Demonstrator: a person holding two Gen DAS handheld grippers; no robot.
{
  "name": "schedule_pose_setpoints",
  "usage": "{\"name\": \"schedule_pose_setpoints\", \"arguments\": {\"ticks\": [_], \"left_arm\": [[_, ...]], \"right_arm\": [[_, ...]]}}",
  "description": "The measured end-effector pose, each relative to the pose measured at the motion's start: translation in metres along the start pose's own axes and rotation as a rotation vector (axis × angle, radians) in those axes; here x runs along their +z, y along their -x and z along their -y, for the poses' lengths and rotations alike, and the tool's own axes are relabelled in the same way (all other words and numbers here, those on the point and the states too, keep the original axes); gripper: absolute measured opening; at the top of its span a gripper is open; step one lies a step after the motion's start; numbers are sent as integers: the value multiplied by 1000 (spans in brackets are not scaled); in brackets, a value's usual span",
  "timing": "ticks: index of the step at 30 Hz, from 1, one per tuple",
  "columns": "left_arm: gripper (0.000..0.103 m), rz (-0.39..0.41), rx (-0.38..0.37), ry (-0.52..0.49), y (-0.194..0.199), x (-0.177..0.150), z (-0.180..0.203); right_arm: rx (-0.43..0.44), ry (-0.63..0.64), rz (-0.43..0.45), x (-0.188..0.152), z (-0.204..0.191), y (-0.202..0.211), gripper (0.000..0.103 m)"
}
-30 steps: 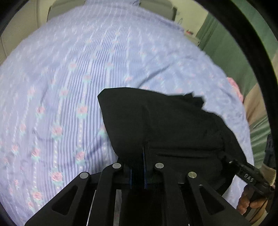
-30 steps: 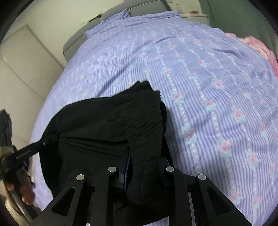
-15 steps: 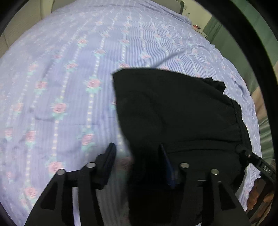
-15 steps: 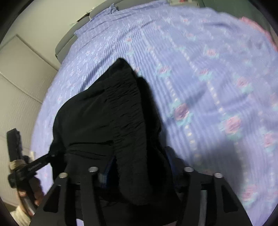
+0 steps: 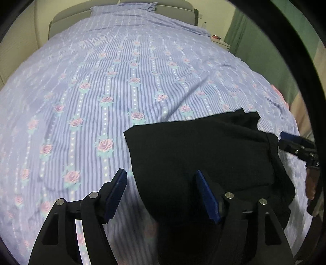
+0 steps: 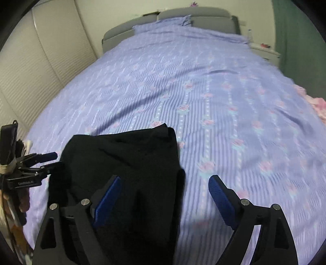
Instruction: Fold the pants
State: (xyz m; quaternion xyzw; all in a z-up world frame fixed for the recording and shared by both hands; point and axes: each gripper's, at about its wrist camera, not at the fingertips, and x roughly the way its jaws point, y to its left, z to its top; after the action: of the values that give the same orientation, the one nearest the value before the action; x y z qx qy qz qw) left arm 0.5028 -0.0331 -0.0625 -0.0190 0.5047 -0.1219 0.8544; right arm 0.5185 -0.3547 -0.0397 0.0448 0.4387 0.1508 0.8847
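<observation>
Black pants [image 5: 199,150] lie folded in a flat bundle on the near end of the bed [image 5: 126,77]. My left gripper [image 5: 161,177] hovers over their left edge, its jaws opening; cloth lies under the gap but the blue pads [image 5: 205,193] do not press it. In the right wrist view the pants [image 6: 126,155] sit low and left. My right gripper [image 6: 165,183] is over their right edge, jaws opening wide, pads [image 6: 220,193] clear of the fabric. Each gripper shows at the edge of the other's view: the right gripper [image 5: 295,146] and the left gripper [image 6: 40,161].
The bed carries a lilac striped sheet with pink roses and a grey headboard [image 6: 193,14] at the far end. A white slatted wall [image 6: 30,71] runs along the left. A nightstand [image 6: 264,53] and green curtain [image 5: 260,40] stand far right. Pink cloth [image 6: 317,106] lies at the right edge.
Both grippers were shut on the black pants a second ago and have let go, jaws spreading. The pants have dropped flat onto the bed. The right gripper has shifted sideways and rolled.
</observation>
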Motion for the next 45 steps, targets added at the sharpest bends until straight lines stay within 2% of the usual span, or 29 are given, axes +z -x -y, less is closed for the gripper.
{"name": "schedule_pose_setpoints", "arguments": {"ticks": [3,6,12,18,20,22,23,25,28,33,37,45], "left_arm": [[69,-24,-29,17,-15,4,-3],[69,-54,-54,55,-30,4,-10],[69,-76,-68,25,-48,9,-10],[70,-80,-113,92,-65,18,-19],[66,-77,-125,110,-68,20,-22],[50,-76,-140,124,-68,23,-23],[46,-75,-144,128,-67,24,-22],[31,-71,-141,118,-61,26,-22],[22,-37,-126,97,-42,28,-17],[12,44,-144,100,-3,27,-11],[12,128,-159,74,42,26,1],[11,193,-148,61,116,21,12]], "right_arm": [[57,28,-50,4,2,-24,85],[70,83,-89,0,-4,-42,80],[124,107,-113,3,0,-62,80],[164,133,-127,11,-1,-85,80],[181,129,-124,15,-1,-90,74],[199,108,-123,18,0,-91,62],[208,97,-122,19,2,-91,59],[230,75,-121,22,2,-90,42],[248,43,-103,25,-2,-80,30],[241,71,-21,28,-21,-39,26],[230,80,54,29,-33,3,25],[176,94,119,22,-63,83,25]]}}
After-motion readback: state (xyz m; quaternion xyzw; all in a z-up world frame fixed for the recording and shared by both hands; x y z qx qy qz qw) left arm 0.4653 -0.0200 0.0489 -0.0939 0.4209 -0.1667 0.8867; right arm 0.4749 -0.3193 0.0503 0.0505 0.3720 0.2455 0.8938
